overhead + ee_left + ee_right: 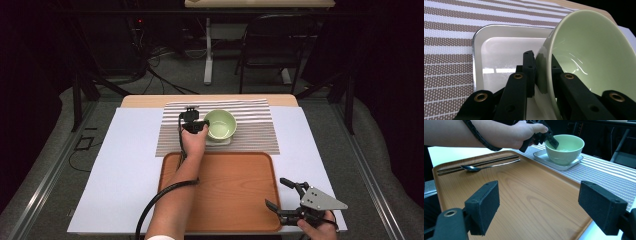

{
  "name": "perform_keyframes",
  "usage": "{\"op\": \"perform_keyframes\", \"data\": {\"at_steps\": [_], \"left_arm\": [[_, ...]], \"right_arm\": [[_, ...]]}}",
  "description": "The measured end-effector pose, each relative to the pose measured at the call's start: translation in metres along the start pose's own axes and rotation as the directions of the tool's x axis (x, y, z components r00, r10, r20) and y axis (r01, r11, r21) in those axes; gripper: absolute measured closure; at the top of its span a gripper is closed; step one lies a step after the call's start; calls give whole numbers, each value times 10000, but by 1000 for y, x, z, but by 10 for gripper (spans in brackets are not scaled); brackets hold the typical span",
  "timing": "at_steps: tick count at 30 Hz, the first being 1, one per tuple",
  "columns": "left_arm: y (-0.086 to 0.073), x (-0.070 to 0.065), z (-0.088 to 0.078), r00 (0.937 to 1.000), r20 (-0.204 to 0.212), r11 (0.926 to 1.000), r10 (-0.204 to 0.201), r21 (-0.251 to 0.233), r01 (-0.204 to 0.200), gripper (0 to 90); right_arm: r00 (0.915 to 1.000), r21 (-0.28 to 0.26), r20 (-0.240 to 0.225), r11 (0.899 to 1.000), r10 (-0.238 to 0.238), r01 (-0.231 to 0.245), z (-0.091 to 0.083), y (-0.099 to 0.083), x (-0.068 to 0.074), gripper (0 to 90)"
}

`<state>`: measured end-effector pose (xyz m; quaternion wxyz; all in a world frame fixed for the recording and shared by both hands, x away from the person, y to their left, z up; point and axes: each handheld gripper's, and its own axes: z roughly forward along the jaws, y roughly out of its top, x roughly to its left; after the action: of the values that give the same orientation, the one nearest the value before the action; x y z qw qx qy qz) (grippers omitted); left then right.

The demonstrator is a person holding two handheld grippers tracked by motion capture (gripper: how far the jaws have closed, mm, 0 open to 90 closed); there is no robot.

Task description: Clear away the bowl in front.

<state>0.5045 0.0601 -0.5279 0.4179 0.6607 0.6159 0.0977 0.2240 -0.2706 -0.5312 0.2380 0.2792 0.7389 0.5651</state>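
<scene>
The left gripper [200, 125] is closed on the near wall of a green bowl [221, 123], one of its fingers [529, 72] set against the outside and the other inside the rim, so that the wall is pinched between the pads. The bowl is seen resting on a small white dish [220, 140], which lies on a striped mat [250, 125] at the far middle of the tabletop [125, 165]. In the left gripper view the bowl [594, 55] is shown leaning across the right half of the frame, with the dish [499, 57] spread beneath and to the left of it and the mat [449, 50] beyond. The right gripper [285, 197] is held at the near right corner of a wooden tray [225, 190], its fingers [484, 205] spread wide with nothing between them. The tray is placed just in front of the mat, on the white sheet covering the tabletop. In the right gripper view a spoon [481, 167] and a pair of dark chopsticks [477, 163] are seen lying side by side along the tray's left edge, well apart from the bowl [565, 148]. The left hand [521, 133] is seen there over the tray's far corner, with a cable trailing along the forearm.
</scene>
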Motion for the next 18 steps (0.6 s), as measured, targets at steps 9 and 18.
{"op": "perform_keyframes", "data": {"at_steps": [9, 18], "left_arm": [[9, 2, -19, 9998, 178, 9995, 52, -300, -47, 817], [16, 4, -33, 9995, 248, 9983, 175, -552, -161, 814]], "right_arm": [[10000, 4, 11, 10000, -28, 28, 0, 0, 0, 167], [10000, 1, 48, 10000, -33, 33, 1, 0, 0, 168]]}}
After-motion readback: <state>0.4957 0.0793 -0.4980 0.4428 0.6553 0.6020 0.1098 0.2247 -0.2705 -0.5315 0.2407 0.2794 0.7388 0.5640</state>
